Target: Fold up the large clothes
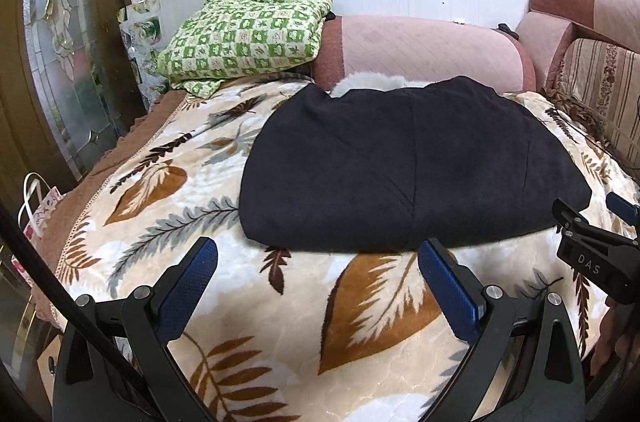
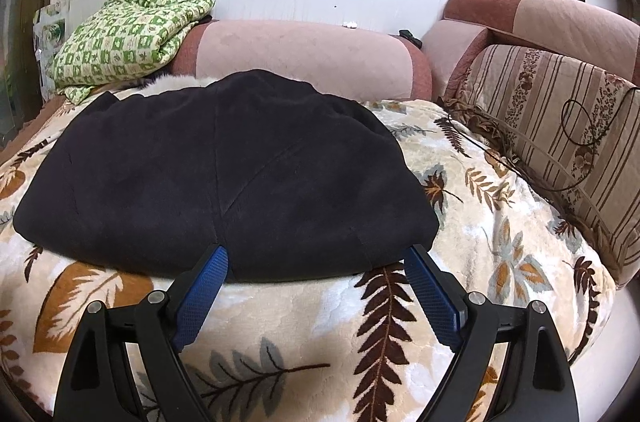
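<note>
A large dark navy garment [image 1: 408,162] lies folded in a thick flat bundle on the leaf-patterned blanket [image 1: 224,302]; a strip of pale fur lining [image 1: 372,82] shows at its far edge. It also fills the middle of the right wrist view [image 2: 224,178]. My left gripper [image 1: 318,250] is open and empty, just short of the garment's near edge. My right gripper [image 2: 316,256] is open, its blue fingertips [image 2: 218,258] at the garment's near edge, holding nothing. The right gripper's body [image 1: 596,254] shows at the right of the left wrist view.
A folded green checked quilt [image 1: 248,34] lies at the back left against a pink bolster [image 1: 424,50]. A striped cushion [image 2: 560,126] and sofa back [image 2: 560,18] stand to the right. A glass door [image 1: 64,42] and a paper bag [image 1: 38,214] are on the left.
</note>
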### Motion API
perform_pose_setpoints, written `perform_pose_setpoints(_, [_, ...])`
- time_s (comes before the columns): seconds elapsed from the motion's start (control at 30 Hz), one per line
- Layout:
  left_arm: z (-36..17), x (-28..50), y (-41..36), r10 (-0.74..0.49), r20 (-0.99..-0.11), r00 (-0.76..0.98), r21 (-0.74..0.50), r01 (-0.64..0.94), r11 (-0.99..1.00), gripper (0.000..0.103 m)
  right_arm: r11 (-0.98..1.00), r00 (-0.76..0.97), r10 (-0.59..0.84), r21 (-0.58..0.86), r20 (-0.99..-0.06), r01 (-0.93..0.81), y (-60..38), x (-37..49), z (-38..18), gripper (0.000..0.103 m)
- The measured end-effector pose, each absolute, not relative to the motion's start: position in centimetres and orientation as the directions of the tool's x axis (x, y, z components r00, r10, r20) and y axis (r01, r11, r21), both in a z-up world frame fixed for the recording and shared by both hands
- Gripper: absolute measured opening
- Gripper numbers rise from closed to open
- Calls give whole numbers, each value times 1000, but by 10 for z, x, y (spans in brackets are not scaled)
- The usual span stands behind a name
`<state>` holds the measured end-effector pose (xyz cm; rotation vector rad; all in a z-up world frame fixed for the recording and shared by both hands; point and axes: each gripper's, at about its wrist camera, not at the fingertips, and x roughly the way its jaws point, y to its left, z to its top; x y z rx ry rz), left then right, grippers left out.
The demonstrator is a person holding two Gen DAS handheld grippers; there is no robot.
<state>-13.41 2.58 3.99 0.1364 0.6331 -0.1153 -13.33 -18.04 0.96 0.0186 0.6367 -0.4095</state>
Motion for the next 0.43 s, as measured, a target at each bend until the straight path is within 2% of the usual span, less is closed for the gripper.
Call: perform_pose_setpoints(0.43, [44, -141, 24, -51, -589, 806, 105, 139, 985, 100, 920, 724, -358, -88, -590, 383, -186, -134, 10, 93])
